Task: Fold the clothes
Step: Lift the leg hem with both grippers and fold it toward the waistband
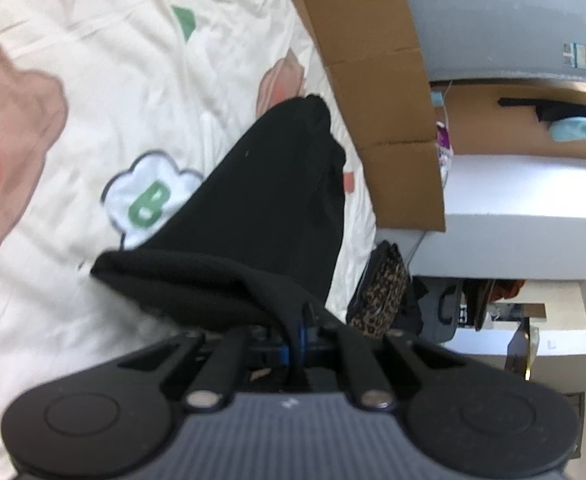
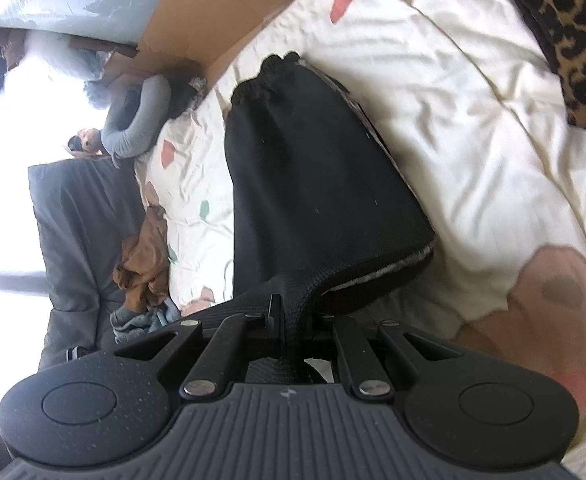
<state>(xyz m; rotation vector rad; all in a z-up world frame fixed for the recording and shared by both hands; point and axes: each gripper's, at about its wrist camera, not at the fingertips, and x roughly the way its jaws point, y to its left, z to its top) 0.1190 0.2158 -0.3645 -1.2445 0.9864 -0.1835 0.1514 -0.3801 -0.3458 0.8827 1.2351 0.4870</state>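
Item: black garment (image 1: 269, 200), soft knit, gathered elastic band at its far end (image 2: 271, 68). Location: on a bed, over a cream printed bedsheet (image 1: 93, 80), far end resting on the sheet, near end lifted.

Left claw (image 1: 299, 320): clenched on a bunched near edge of the black garment. Right claw (image 2: 283, 312): clenched likewise on another part of the near edge, cloth pinched tight between the fingers.

Step in hand, as judged: a fold underway, both claws carrying the near edge up and over toward the banded end. Next move calls for keeping the two corners level and taut, laying the edge square on the far end, then letting go together; uneven travel would skew the fold.

Containers: cardboard box (image 1: 373, 80) just beside the bed, flaps open; contents not visible. Loose beside the bed: leopard-print cloth (image 2: 565, 32), brown cloth (image 2: 145, 264), grey neck pillow (image 2: 141, 120).
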